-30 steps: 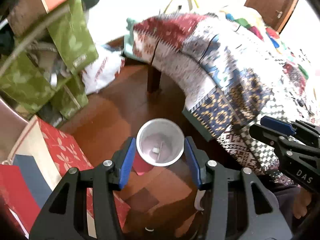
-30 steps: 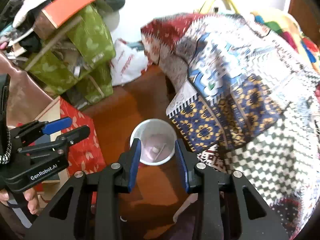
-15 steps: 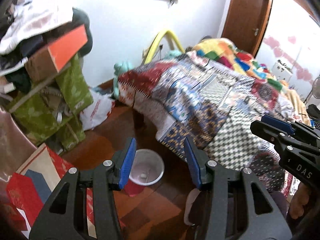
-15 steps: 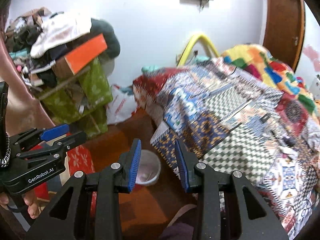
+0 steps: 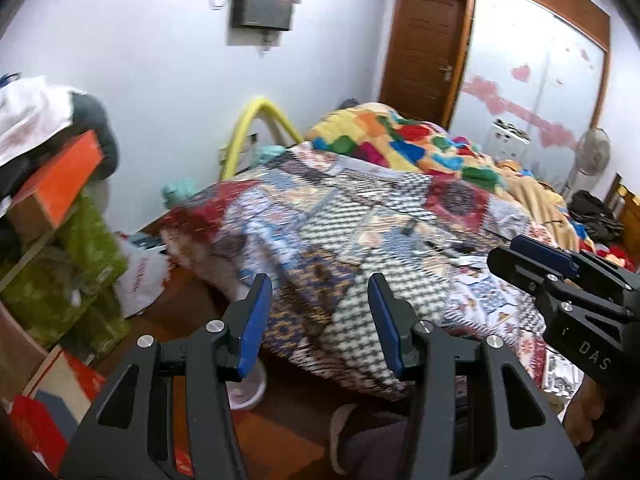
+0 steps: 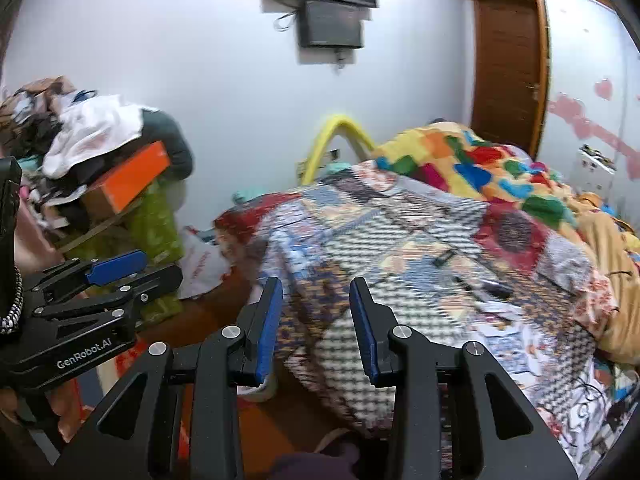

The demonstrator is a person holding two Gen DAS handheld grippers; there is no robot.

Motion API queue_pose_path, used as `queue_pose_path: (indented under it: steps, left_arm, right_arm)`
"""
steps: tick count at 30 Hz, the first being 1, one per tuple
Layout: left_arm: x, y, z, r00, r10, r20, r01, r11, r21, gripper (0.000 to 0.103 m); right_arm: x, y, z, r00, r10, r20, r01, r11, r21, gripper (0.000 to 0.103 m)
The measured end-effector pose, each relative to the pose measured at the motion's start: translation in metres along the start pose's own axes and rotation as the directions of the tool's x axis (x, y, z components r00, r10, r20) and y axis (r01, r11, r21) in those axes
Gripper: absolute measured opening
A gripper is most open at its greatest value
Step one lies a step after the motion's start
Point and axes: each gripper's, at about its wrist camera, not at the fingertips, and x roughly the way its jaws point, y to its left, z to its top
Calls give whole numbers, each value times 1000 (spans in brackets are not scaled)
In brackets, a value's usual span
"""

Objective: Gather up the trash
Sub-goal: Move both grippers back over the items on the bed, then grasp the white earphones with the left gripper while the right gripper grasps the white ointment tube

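Left hand-held gripper (image 5: 318, 320): released, holding nothing.
Right hand-held gripper (image 6: 316, 322): released, holding nothing.
Cup (image 5: 250, 394): on floor (image 5: 280, 432), low behind left finger, beside bed (image 5: 360, 240).

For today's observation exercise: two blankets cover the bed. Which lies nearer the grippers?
The patchwork quilt with houndstooth squares, draped over the bed's near corner; the yellow multicoloured blanket lies farther back.

A patchwork quilt (image 5: 360, 240) covers the bed, a wall-mounted screen (image 6: 330, 24) above, brown door (image 5: 424, 48) beyond.

Black left gripper (image 5: 318, 322), right gripper (image 6: 316, 322); blue fingers (image 5: 254, 326), silver screws.
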Motion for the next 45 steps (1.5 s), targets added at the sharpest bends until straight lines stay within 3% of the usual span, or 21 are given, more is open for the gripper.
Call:
queue_pose_path:
  steps: [2,6,15,18,26,34,41,45]
  left_arm:
    - [13,-18,7,1000,-23,-10,23,1000,17,53]
    - [41,-49,19,997,-63,-41,65,997,47,54]
    - [127,-99,37,982,-110,-152,124,988,88,58]
    - [161,-114,41,975,-118,-187,138,986,97,58]
    - [246,-150,35,949,-131,-287,176,975,139,58]
    - [332,-178,8,905,-115,-410,210,959,193,58]
    - [380,-191,8,900,-129,-416,232,950,209,58]
    - [399,-197,10,899,-145,-414,248,946,208,58]
  right_arm:
    - [-3,-20,0,999,-36,4,36,999,21,33]
    - [-2,-64,-2,994,-110,0,110,992,69,47]
    - [26,-168,-21,964,-249,-94,262,949,176,49]
    - [41,-198,-29,955,-260,-140,285,936,205,49]
    - [90,-259,-51,938,-237,-251,303,914,269,50]
    - [152,-295,-68,926,-186,-328,278,924,261,51]
    - [193,-325,-72,919,-160,-360,249,944,215,51]
    - [206,-343,-71,934,-101,-342,200,942,268,51]
